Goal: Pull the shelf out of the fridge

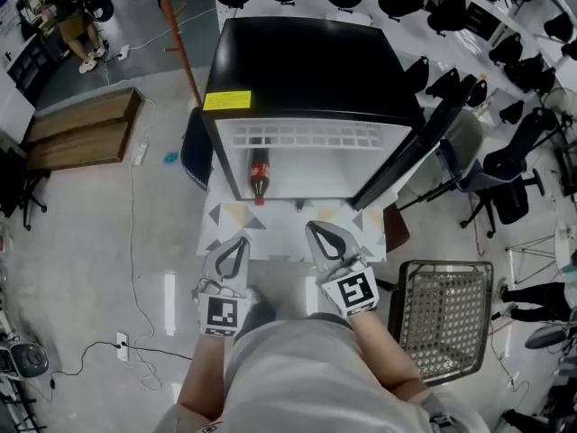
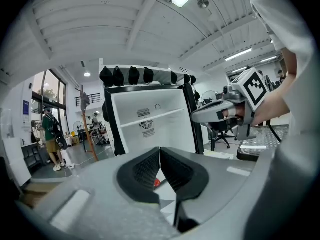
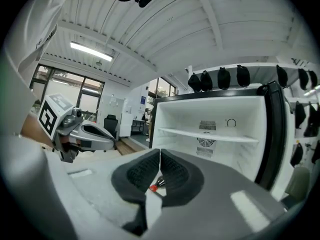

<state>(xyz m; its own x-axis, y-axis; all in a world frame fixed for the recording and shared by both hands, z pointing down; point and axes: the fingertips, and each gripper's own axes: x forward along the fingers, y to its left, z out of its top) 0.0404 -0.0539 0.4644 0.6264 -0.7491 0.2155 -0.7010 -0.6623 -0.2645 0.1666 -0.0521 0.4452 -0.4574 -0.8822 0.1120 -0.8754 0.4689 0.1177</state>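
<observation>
A black mini fridge (image 1: 306, 61) stands with its door (image 1: 410, 156) swung open to the right, showing a white interior. A white shelf (image 1: 302, 135) sits inside near the top and appears as a thin ledge (image 2: 155, 117) (image 3: 206, 134) in both gripper views. A cola bottle (image 1: 259, 177) with a red cap (image 3: 155, 187) lies on the fridge floor at the left. My left gripper (image 1: 241, 242) (image 2: 159, 152) and right gripper (image 1: 313, 229) (image 3: 160, 152) hover side by side in front of the opening, both shut and holding nothing, apart from the fridge.
A patterned mat (image 1: 361, 242) lies on the floor before the fridge. A metal mesh basket (image 1: 444, 312) stands at the right, with office chairs (image 1: 505, 183) beyond it. Wooden pallets (image 1: 81, 129) and cables lie at the left. A person (image 1: 77, 25) stands far back left.
</observation>
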